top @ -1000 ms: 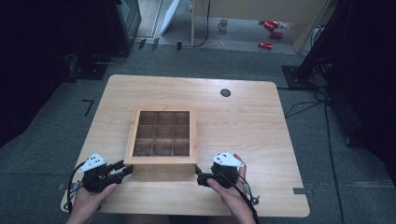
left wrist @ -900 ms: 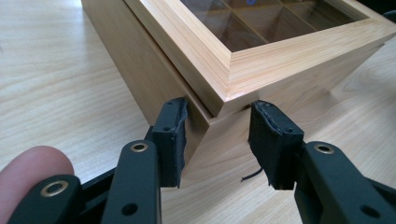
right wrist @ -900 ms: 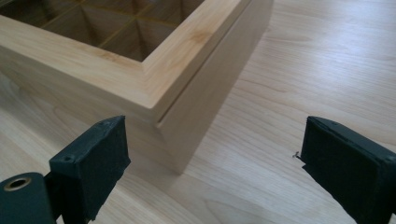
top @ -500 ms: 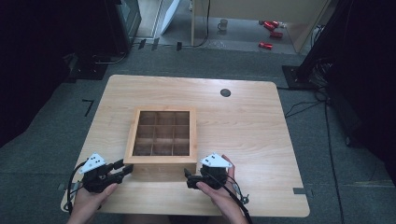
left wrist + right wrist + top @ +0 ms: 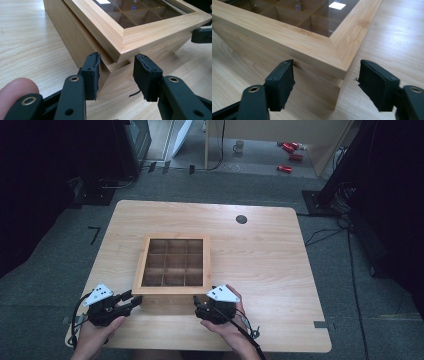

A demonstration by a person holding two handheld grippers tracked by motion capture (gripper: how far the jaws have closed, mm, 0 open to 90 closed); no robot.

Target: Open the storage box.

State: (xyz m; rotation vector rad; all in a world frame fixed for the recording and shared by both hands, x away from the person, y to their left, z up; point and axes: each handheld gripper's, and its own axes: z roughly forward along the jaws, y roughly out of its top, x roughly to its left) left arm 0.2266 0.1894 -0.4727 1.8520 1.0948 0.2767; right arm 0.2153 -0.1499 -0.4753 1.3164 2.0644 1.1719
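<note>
pale wood, glass-topped: a divided box (image 5: pixel 172 264) sits mid-table (image 5: pixel 260 250), its near edge toward the person. the left gripper (image 5: pixel 131 301), jaws spread, faces the near left corner; the right gripper (image 5: pixel 199 304), also spread, straddles the near right corner. each lid corner lies just ahead between the jaws, neither pinched yet.

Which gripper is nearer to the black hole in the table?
Right. The right gripper is at the box's near right corner, nearer the hole; the left gripper is at its near left corner.
</note>
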